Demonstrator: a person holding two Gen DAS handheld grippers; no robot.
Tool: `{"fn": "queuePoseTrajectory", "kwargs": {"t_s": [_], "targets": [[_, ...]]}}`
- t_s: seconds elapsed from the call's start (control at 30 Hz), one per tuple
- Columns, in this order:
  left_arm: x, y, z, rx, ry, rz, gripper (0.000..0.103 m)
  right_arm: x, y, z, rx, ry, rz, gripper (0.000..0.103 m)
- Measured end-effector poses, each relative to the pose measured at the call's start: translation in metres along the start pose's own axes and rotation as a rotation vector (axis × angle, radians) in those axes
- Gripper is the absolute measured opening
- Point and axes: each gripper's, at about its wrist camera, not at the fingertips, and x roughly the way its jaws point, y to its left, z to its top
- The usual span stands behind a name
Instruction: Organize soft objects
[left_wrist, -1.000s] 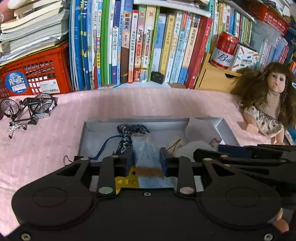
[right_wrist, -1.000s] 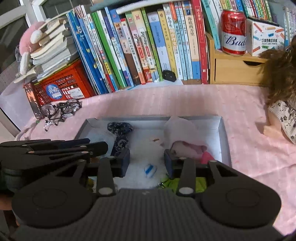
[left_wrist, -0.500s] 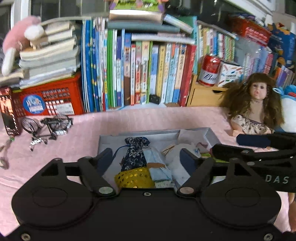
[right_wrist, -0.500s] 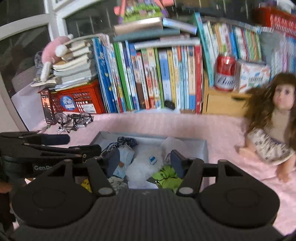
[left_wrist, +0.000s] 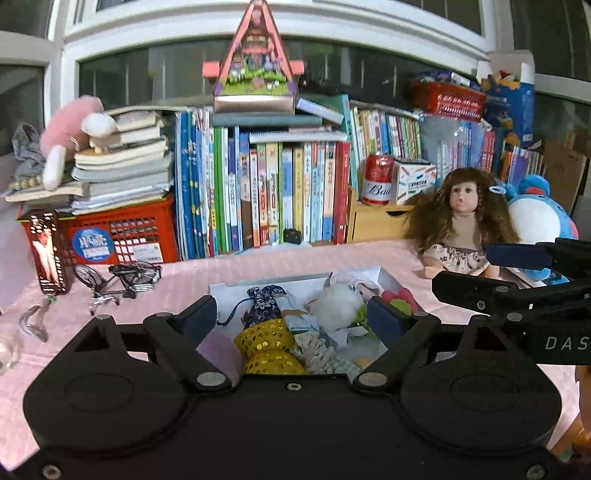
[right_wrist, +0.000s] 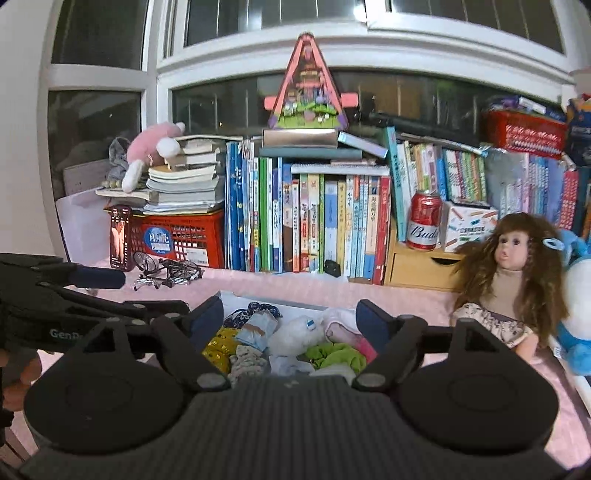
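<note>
**Both tools lifted clear of the filled box**

The left tool and the right tool hung above the near end of the shallow grey box, side by side, each with its jaws spread wide and nothing between them; the jaws had just been opening. The box sat on the pink tabletop, out from the row of books along the far edge.

Inside lay the soft things, packed close: a dark blue drawstring pouch toward the far left, a yellow sequinned piece at the near side, a white fluffy toy in the middle, a lime-green scrap and a pink item toward the right.

To my eye the box was about done, and the step in hand was a clean retreat. Doing it well meant keeping both tools high and open as they drew away, so no finger snagged the pouch's cord or dragged a scrap over the rim. The doll and the blue plush sat at the far right edge, outside the box; whether they belonged in it I could not tell.
</note>
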Motion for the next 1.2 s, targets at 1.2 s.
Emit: {"fn": "queuePoseTrajectory", "kwargs": {"t_s": [1.2], "targets": [[-0.068,0.003,-0.152,-0.176,0.048,0.135,0.095,-0.077,0.027,-0.116,0.003,-0.075,-0.163,0.103]]}}
